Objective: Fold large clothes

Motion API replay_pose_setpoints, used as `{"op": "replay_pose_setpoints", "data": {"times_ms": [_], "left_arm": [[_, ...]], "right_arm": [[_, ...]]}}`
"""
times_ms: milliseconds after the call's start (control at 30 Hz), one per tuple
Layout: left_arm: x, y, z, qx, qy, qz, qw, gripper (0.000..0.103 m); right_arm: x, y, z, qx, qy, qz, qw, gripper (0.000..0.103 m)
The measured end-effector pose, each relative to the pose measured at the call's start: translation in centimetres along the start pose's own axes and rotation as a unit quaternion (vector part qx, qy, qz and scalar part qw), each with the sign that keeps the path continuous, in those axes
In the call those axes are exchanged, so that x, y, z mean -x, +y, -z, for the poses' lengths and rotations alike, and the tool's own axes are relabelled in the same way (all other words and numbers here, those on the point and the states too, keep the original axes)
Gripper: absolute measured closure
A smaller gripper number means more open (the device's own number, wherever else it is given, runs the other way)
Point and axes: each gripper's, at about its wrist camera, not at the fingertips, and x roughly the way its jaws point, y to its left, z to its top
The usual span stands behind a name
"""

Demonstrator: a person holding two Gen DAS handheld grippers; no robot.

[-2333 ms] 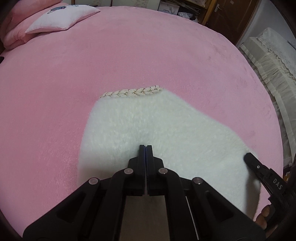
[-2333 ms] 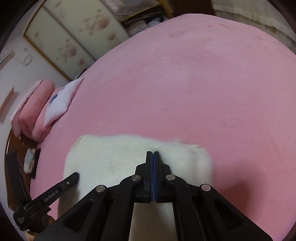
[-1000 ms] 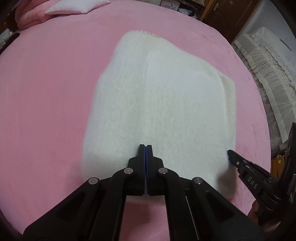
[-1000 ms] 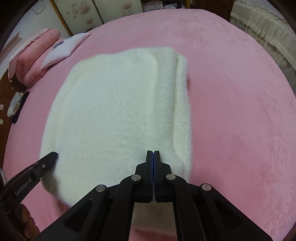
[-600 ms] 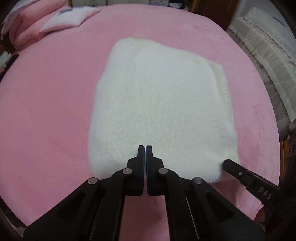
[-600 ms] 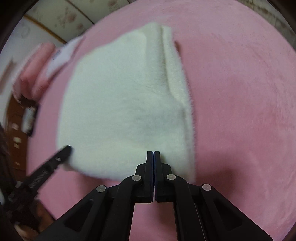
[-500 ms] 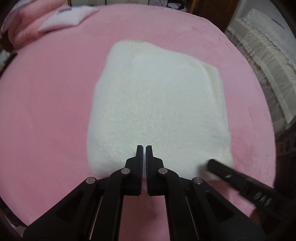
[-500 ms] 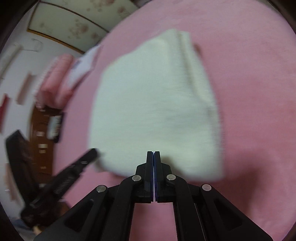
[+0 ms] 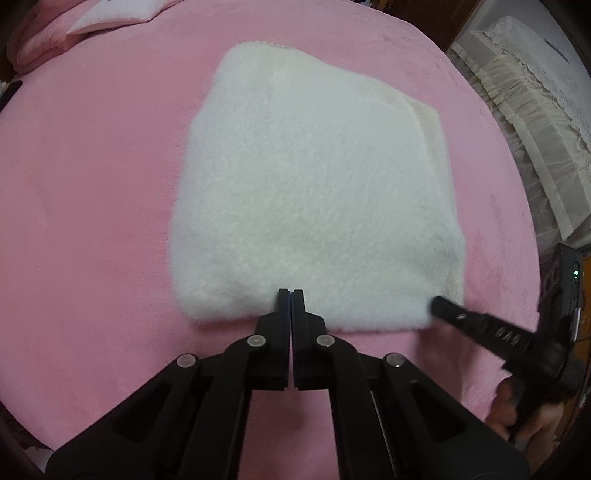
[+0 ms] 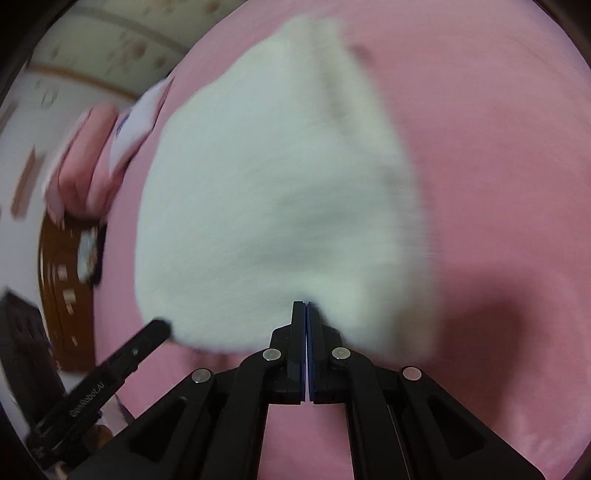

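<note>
A white fluffy garment (image 9: 314, 192) lies folded into a rough rectangle on the pink bed cover (image 9: 92, 184). My left gripper (image 9: 291, 295) is shut, its tips over the garment's near edge with nothing visible between them. My right gripper (image 9: 439, 306) reaches in from the right, held by a hand (image 9: 517, 410), with its tip at the garment's near right corner. The right wrist view is blurred: the garment (image 10: 277, 184) fills its middle, my right gripper (image 10: 306, 306) is shut over its near edge, and the left gripper (image 10: 159, 326) pokes in at the lower left.
Pink bedding (image 9: 40, 40) and a white cushion (image 9: 110, 18) lie at the far left of the bed. A cream lace-covered seat (image 9: 535, 110) stands beyond the bed's right edge. A brown wooden cabinet (image 10: 62, 277) shows beside the bed in the right wrist view.
Both grippers have drawn back from over the garment to its near edge. The right wrist view has rolled and blurred. The garment itself lies where it was.
</note>
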Motion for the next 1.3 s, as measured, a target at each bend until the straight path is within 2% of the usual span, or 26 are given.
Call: {"op": "replay_pose_setpoints", "data": {"times_ms": [100, 133, 167, 233, 333, 367, 433, 500, 633, 667, 700, 733, 767, 800, 833, 933, 1033, 1133, 1300], "left_arm": [[0.0, -0.2, 0.9, -0.018, 0.010, -0.032, 0.9993, 0.102], [-0.4, -0.5, 1.4, -0.033, 0.026, -0.066, 0.9969, 0.102], [-0.5, -0.7, 1.6, -0.042, 0.039, -0.083, 0.9949, 0.102], [-0.4, -1.0, 2.5, -0.054, 0.066, -0.100, 0.9914, 0.102], [1.1, -1.2, 3.4, -0.049, 0.091, -0.092, 0.9904, 0.102], [1.6, -1.2, 3.5, -0.049, 0.095, -0.090, 0.9902, 0.102], [2.6, -1.4, 3.6, -0.055, 0.107, -0.092, 0.9884, 0.102], [3.4, -1.4, 3.3, -0.057, 0.115, -0.096, 0.9871, 0.102], [5.8, -0.8, 1.7, -0.051, 0.104, -0.098, 0.9885, 0.101], [6.1, -1.0, 1.2, -0.052, 0.098, -0.098, 0.9890, 0.098], [6.7, -1.0, 0.6, -0.053, 0.091, -0.096, 0.9898, 0.088], [7.1, -1.4, 0.0, -0.053, 0.083, -0.094, 0.9906, 0.072], [7.8, -1.8, -0.6, -0.054, 0.076, -0.093, 0.9913, 0.063], [8.4, -1.6, -1.1, -0.055, 0.064, -0.090, 0.9923, 0.048], [9.1, -1.6, -1.6, -0.057, 0.052, -0.089, 0.9930, 0.044], [10.4, -1.6, -2.8, -0.069, 0.038, -0.097, 0.9922, 0.044], [11.1, -1.6, -3.4, -0.068, 0.028, -0.093, 0.9929, 0.039], [11.9, -1.2, -4.2, -0.068, 0.024, -0.093, 0.9930, 0.031], [11.5, -1.1, -4.3, -0.065, 0.024, -0.098, 0.9928, 0.031]], "right_arm": [[2.0, -1.8, 1.0, -0.016, 0.002, 0.000, 1.000, 0.103], [2.3, -1.6, 1.3, -0.012, 0.004, 0.016, 1.000, 0.103], [2.8, -1.2, 1.8, -0.001, 0.008, 0.048, 0.999, 0.103], [3.4, -0.1, 2.9, 0.022, 0.022, 0.101, 0.994, 0.103], [4.8, 1.2, 5.3, 0.022, 0.044, 0.129, 0.990, 0.092], [5.2, 1.6, 5.9, 0.022, 0.044, 0.131, 0.990, 0.089], [6.7, 2.9, 7.7, 0.030, 0.038, 0.142, 0.989, 0.073], [8.2, 4.1, 9.1, 0.036, 0.028, 0.153, 0.987, 0.065], [11.0, 8.5, 9.0, 0.043, 0.017, 0.160, 0.986, 0.053], [11.7, 9.7, 8.8, 0.054, 0.009, 0.164, 0.985, 0.051], [12.0, 10.5, 8.3, 0.063, 0.003, 0.169, 0.984, 0.046], [12.5, 11.4, 8.1, 0.075, -0.006, 0.175, 0.982, 0.041], [13.0, 12.9, 8.0, 0.088, -0.019, 0.181, 0.979, 0.039], [13.3, 13.8, 7.5, 0.096, -0.027, 0.184, 0.978, 0.035], [14.0, 14.9, 7.4, 0.106, -0.038, 0.188, 0.976, 0.032], [15.9, 16.6, 6.8, 0.116, -0.046, 0.192, 0.973, 0.027], [16.9, 18.1, 5.9, 0.111, -0.034, 0.191, 0.975, 0.025], [16.6, 19.3, 4.6, 0.103, -0.022, 0.183, 0.977, 0.022], [15.5, 19.7, 3.9, 0.105, -0.015, 0.177, 0.978, 0.021]]}}
